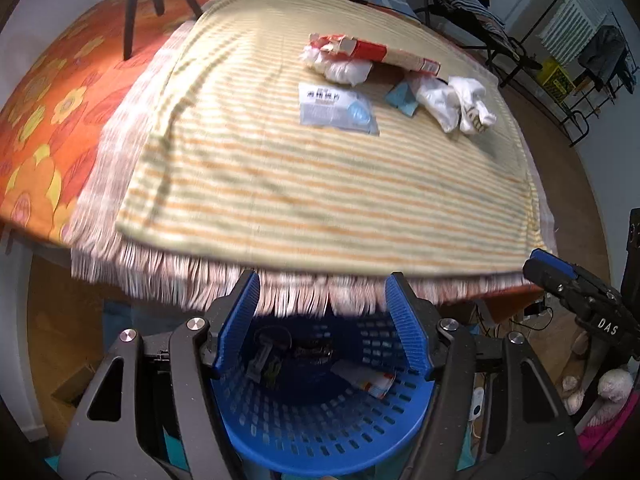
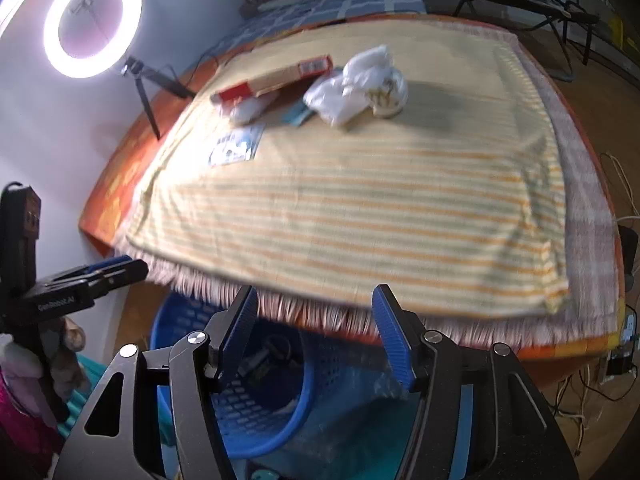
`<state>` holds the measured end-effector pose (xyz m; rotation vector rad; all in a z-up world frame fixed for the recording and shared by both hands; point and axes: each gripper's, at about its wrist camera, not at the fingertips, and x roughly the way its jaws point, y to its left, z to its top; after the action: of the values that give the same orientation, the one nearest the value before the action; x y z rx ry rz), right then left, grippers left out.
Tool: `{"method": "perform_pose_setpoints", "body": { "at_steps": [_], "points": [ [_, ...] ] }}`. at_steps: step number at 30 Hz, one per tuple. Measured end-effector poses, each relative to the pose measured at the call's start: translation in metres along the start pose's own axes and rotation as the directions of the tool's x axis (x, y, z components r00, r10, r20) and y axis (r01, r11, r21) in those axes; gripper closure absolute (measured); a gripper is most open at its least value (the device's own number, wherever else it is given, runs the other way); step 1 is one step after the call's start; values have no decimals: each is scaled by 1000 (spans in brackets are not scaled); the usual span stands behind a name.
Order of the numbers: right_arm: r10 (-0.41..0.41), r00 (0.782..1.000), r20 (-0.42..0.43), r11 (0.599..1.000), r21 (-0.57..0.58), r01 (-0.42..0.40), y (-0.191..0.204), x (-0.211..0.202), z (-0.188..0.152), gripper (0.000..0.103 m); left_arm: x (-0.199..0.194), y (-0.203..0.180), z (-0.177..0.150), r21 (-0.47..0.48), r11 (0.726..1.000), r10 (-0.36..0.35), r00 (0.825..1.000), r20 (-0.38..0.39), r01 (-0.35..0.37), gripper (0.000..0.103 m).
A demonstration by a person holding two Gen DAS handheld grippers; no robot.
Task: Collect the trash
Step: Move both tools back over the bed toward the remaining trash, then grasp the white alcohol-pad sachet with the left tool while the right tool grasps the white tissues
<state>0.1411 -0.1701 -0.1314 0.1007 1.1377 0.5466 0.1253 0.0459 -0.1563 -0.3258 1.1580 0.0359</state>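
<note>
Nearest, the left gripper [image 1: 322,320] is held with its blue fingers [image 1: 240,320] parted and nothing between them, above a blue perforated basket [image 1: 320,436]. Inside the basket dark items and a white wrapper [image 1: 370,382] are seen, too blurred and shadowed to be named. The right gripper [image 2: 316,330] is likewise spread and empty; its fingers [image 2: 390,332] frame the basket's rim [image 2: 280,440], whose near side is cut off by the gripper body. Beyond, a pink fringe [image 1: 200,280] hangs from the edge of the surface, which is covered by a striped cloth [image 1: 320,200]. At the far end the remaining trash is gathered: a flat blue-white packet [image 1: 336,110], a small teal wrapper [image 1: 402,98] partly hidden, crumpled white plastic [image 1: 456,106], and a red-and-brown carton [image 1: 380,54] resting on white wadding [image 1: 344,68].
</note>
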Motion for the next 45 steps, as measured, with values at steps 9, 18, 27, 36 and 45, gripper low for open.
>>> {"method": "perform_pose_setpoints", "body": {
  "at_steps": [9, 18, 27, 36, 45],
  "points": [
    [-19, 996, 82, 1000, 16, 18, -6, -7, 45, 39, 15, -5, 46, 25, 999, -35, 999, 9, 35, 36],
    [-42, 992, 119, 999, 18, 41, -13, -2, 88, 39, 43, -1, 107, 60, 993, -98, 995, 0, 98, 36],
    [-32, 994, 101, 997, 74, 25, -26, 24, 113, 38, 82, 17, 157, 40, 988, -147, 989, -19, 147, 36],
    [-26, 995, 95, 993, 117, 15, -35, 44, 136, 38, 106, 6, 174, 96, 979, -178, 983, -52, 182, 36],
    [-20, 995, 94, 987, 161, 5, -48, 55, 151, 38, 95, -26, 151, 311, 934, -154, 983, -101, 179, 36]
  ]
}}
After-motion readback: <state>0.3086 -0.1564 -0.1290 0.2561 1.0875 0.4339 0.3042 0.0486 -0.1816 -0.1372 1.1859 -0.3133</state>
